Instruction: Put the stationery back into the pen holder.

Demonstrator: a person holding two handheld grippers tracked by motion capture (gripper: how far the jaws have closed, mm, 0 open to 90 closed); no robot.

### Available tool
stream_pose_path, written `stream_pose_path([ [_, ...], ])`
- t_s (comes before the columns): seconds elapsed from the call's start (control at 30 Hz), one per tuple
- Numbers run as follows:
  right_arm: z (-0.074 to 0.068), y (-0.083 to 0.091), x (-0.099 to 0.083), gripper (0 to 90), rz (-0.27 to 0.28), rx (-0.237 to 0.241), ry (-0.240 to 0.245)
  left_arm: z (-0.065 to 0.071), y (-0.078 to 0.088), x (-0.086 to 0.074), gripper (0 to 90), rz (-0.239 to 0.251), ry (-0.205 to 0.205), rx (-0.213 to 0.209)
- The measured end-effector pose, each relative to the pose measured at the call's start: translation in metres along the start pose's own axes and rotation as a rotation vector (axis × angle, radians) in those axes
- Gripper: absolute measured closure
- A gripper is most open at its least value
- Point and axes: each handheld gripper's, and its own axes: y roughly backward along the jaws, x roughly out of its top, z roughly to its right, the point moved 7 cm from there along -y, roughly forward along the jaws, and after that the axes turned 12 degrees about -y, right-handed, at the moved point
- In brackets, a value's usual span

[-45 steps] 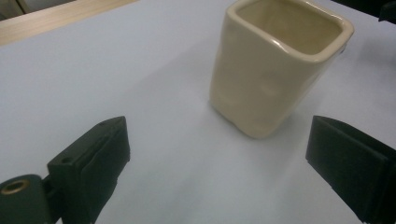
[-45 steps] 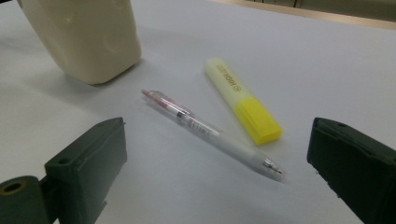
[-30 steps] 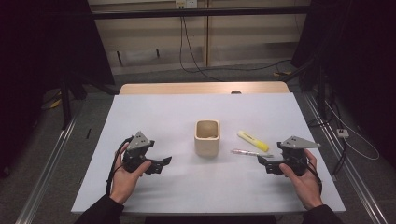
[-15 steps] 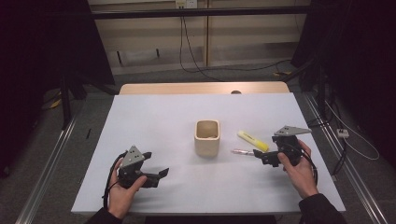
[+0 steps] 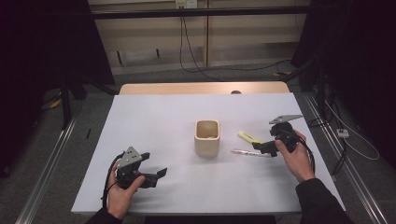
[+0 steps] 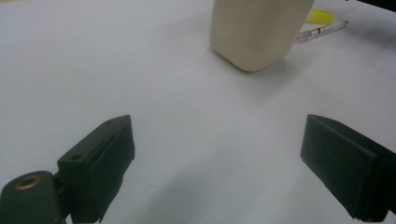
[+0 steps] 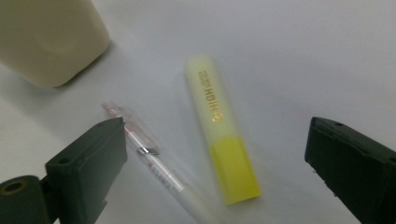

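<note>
1. Your right gripper [image 5: 262, 147] has moved forward and inward over the last second, from the near right part of the table [image 5: 154, 116] to a spot directly over the writing tools; this suggests a pick-up is about to begin
2. Your left gripper [image 5: 156, 175] has drawn back toward the near left edge in the same interval and sits low over bare tabletop, well apart from the cup [image 5: 207, 137]; it appears to have no part in the present step
3. The yellow highlighter [image 7: 223, 154] lies flat on the table, just right of the cup, with its cap end toward your right gripper
4. The clear pen [image 7: 147, 156] lies flat beside the highlighter, on its near side, apart from it and angled slightly away
5. In the right gripper view the jaws are spread wide; the highlighter lies between them untouched, while the pen passes close by the left-hand jaw, contact not discernible
6. In the left gripper view the jaws are likewise spread wide, with nothing between them and the cup farther ahead
7. Judged from this layout, both tools probably belong in the cup, which stands upright at mid-table and looks empty from above; centre on one tool before you close, or the pen may be caught alongside the highlighter
</note>
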Motion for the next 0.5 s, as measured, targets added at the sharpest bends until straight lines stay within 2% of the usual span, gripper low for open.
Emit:
stream_pose_path([
  [0.1, 0.002, -0.005, 0.003, 12.4, -0.039, -0.004, 0.011, 0.0, 0.0, 0.0, 9.8, -0.001, -0.001, 0.0],
  [0.17, 0.005, -0.009, 0.003, 14.0, -0.067, -0.023, 0.042, 0.0, -0.001, 0.0, 9.8, -0.002, 0.004, -0.004],
  [0.23, 0.007, -0.012, 0.004, 14.8, -0.094, -0.002, 0.046, 0.0, -0.001, -0.001, 9.8, -0.003, 0.003, -0.004],
  [0.33, 0.012, -0.015, 0.003, 17.4, -0.144, 0.005, 0.047, 0.0, -0.001, -0.001, 9.8, -0.004, 0.004, -0.003],
  [0.5, 0.018, -0.019, 0.002, 26.4, -0.209, 0.009, 0.062, -0.001, -0.001, -0.001, 9.8, -0.006, 0.005, -0.004],
])
